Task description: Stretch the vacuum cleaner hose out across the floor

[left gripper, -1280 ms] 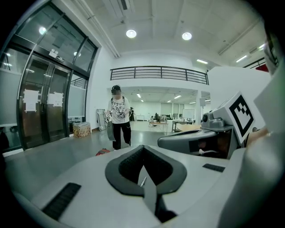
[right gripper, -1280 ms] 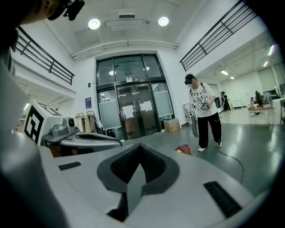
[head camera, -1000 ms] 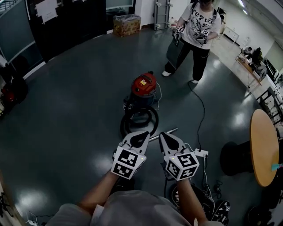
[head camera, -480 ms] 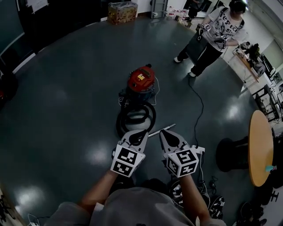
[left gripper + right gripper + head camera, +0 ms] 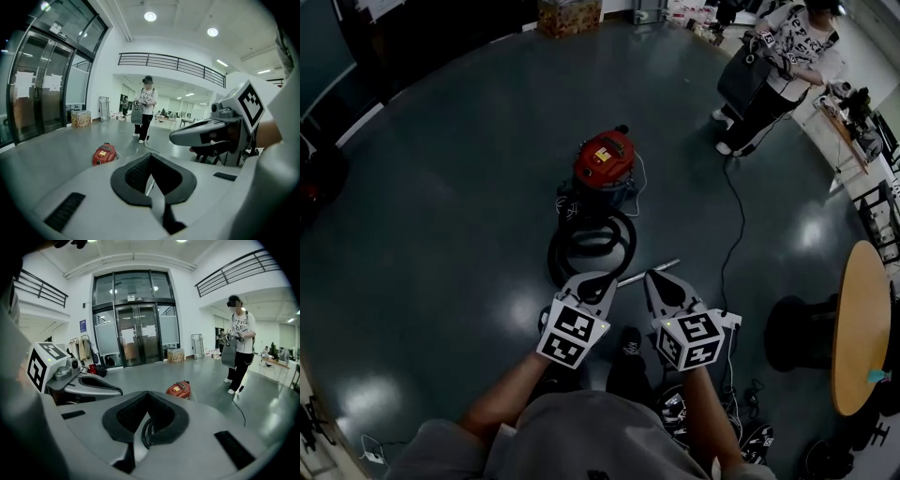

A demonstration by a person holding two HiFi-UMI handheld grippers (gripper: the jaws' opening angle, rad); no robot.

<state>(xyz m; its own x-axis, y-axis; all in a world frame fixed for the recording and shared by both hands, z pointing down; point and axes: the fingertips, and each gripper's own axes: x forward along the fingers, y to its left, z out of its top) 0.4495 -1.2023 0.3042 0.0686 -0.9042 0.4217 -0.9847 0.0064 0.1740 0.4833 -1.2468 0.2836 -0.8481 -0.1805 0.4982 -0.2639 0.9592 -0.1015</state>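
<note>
Head view, left gripper [image 5: 604,278] and right gripper [image 5: 660,276] closed, empty, by coiled hose [image 5: 628,248], bystander [image 5: 778,70] shifted rightward

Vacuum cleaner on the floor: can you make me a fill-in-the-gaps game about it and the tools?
The vacuum cleaner has a ___ top.
Its hose, coiled up right next to it and not stretched out, is ___ in colour.
The left tool and the right tool are both ___, with nothing in them.
Missing words: red; black; shut.
</note>
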